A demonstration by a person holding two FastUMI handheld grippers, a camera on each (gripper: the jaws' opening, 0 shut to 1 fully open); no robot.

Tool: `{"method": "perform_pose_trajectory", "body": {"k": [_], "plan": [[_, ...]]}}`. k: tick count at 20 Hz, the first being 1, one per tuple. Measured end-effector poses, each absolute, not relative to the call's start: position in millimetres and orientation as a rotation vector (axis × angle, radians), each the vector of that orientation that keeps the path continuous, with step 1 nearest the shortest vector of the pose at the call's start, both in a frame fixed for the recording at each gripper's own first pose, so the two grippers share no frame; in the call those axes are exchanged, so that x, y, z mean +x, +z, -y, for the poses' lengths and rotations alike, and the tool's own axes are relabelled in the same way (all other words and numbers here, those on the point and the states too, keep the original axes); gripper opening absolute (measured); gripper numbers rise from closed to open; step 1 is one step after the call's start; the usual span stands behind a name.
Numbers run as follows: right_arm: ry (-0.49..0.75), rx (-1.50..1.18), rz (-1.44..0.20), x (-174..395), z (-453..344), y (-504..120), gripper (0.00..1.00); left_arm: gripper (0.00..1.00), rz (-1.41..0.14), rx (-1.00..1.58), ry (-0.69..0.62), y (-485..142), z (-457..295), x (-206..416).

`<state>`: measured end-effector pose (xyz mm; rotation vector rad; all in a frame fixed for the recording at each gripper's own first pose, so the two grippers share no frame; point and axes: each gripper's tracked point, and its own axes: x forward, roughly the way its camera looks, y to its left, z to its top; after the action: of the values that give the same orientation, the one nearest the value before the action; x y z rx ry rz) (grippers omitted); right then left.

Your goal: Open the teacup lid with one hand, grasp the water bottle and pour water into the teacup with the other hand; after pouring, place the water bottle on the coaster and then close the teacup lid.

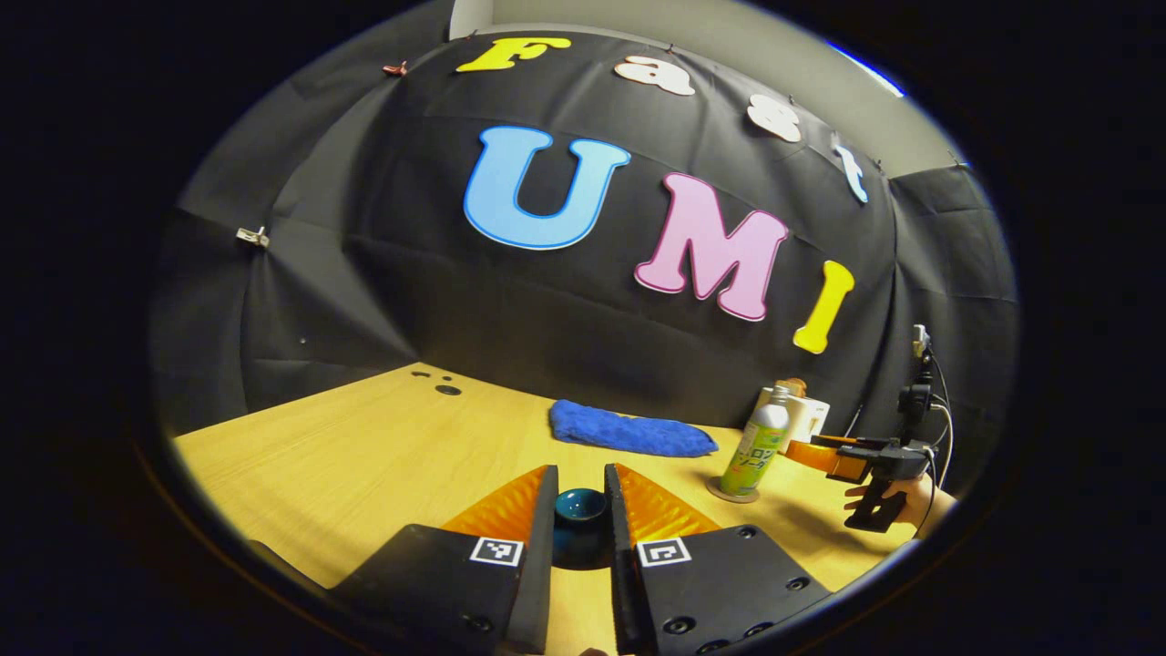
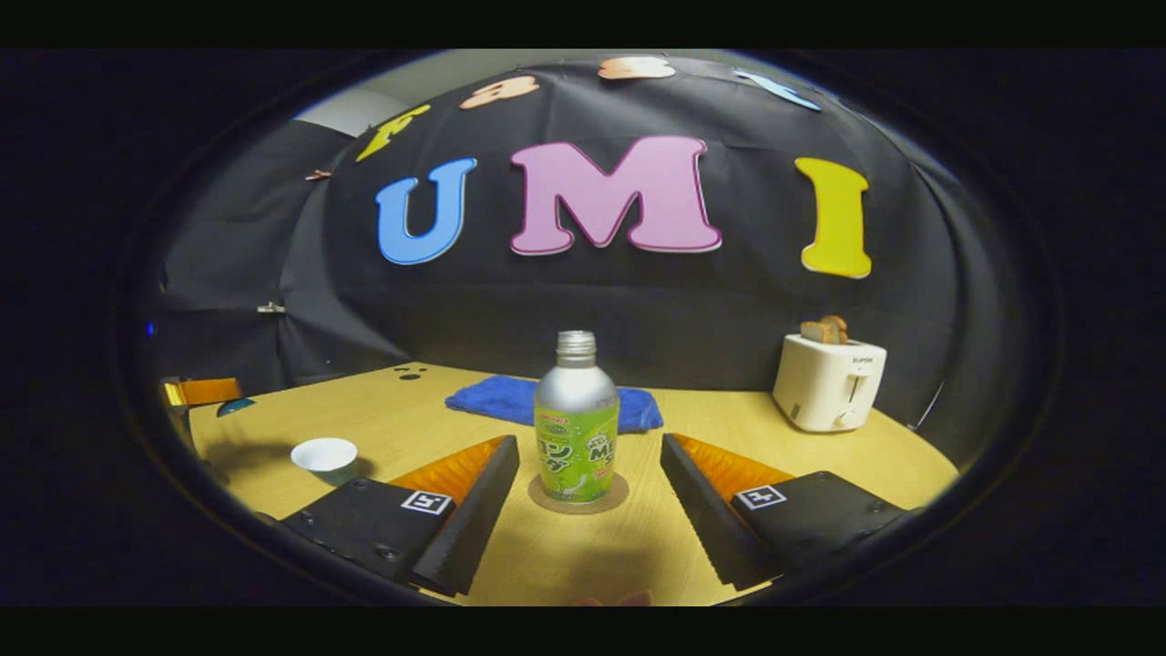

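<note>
My left tongs (image 1: 581, 510) hold the teacup lid (image 1: 580, 507) between their fingers. My right tongs (image 2: 588, 492) stand wide, the water bottle (image 2: 576, 428) on its coaster (image 2: 547, 500) just ahead between them. Judged step: grasping the bottle; next, advance and close.

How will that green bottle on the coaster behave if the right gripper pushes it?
The bottle stands tall on a narrow base on the coaster, so a high push would probably tip it. Its metal shoulder looks smooth, likely slippery. The right gripper is open, not touching it.
</note>
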<state>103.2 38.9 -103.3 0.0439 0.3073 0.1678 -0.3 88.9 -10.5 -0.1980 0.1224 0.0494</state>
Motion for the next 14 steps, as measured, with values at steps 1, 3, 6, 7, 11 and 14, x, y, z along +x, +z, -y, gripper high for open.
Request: {"method": "perform_pose_trajectory", "body": {"k": [1, 3, 6, 7, 11, 14], "plan": [[0.166, 0.027, -0.280, 94.1, -34.6, -92.9, 0.96, 0.31, -0.120, -0.199, 0.035, -7.4, -81.2, 0.5], [0.153, 0.002, -0.257, 71.1, -21.9, -81.3, 0.92, 0.31, -0.099, -0.204, 0.003, 2.6, -66.6, 0.8], [0.133, 0.006, -0.242, 40.9, -1.9, -69.1, 0.94, 0.31, -0.097, -0.204, -0.026, 10.2, -51.9, 13.2], [0.123, 0.013, -0.243, 31.0, 5.8, -66.7, 0.94, 0.31, -0.107, -0.195, -0.026, 8.2, -50.8, 19.4], [0.073, 0.013, -0.212, -0.3, 38.1, -58.6, 0.94, 0.31, -0.161, -0.193, -0.016, -7.1, -45.2, 46.1], [0.029, 0.002, -0.208, -15.4, 59.8, -57.9, 0.94, 0.31, -0.206, -0.155, 0.001, -24.5, -38.5, 58.2]]}}
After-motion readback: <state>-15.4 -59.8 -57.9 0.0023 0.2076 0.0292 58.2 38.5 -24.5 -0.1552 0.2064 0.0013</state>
